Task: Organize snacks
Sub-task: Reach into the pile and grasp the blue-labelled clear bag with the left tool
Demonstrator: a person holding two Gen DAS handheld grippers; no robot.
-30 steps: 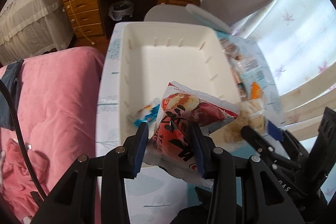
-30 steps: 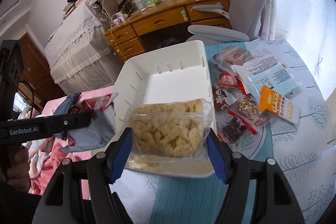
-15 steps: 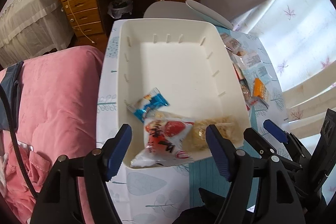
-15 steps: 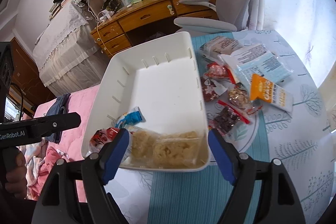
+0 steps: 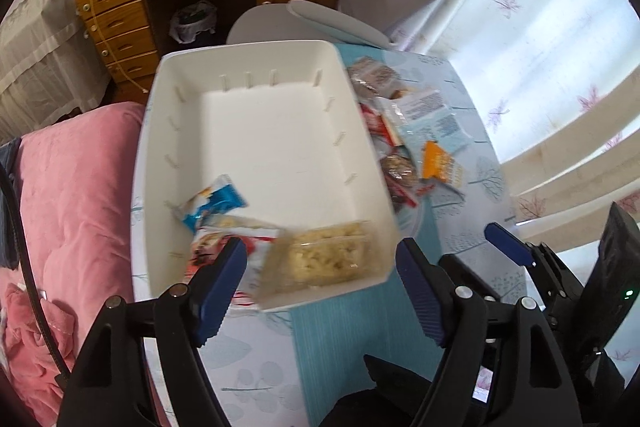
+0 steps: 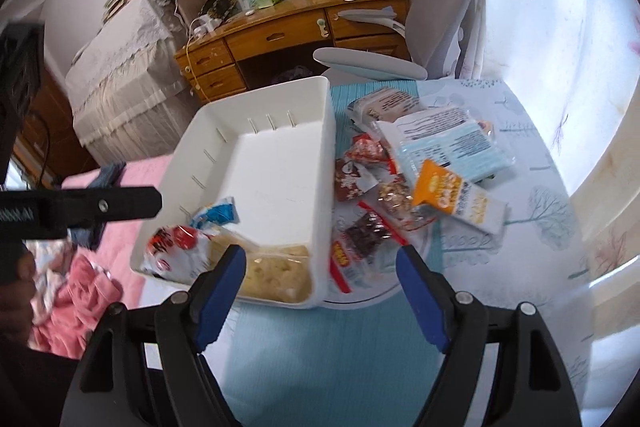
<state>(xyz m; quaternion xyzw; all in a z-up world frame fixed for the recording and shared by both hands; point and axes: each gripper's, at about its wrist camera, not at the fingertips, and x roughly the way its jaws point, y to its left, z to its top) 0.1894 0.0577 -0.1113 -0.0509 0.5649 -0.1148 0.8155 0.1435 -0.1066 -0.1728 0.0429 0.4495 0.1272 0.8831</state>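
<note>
Left gripper (image 5: 320, 273) and right gripper (image 6: 320, 277) held agape, nothing gripped. Clear puff bag (image 5: 326, 261) laid in white bin (image 5: 280, 75) near corner, long axis probably across bin's width.

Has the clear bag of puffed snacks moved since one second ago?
Yes. The clear bag of puffed snacks left the right hand-held gripper and now lies in the white bin's near right corner.

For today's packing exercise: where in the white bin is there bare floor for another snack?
The white plastic bin is bare from its far wall down to the small blue packet. Its near end is crowded: red-and-white bag and clear bag of pale puffs.
</note>
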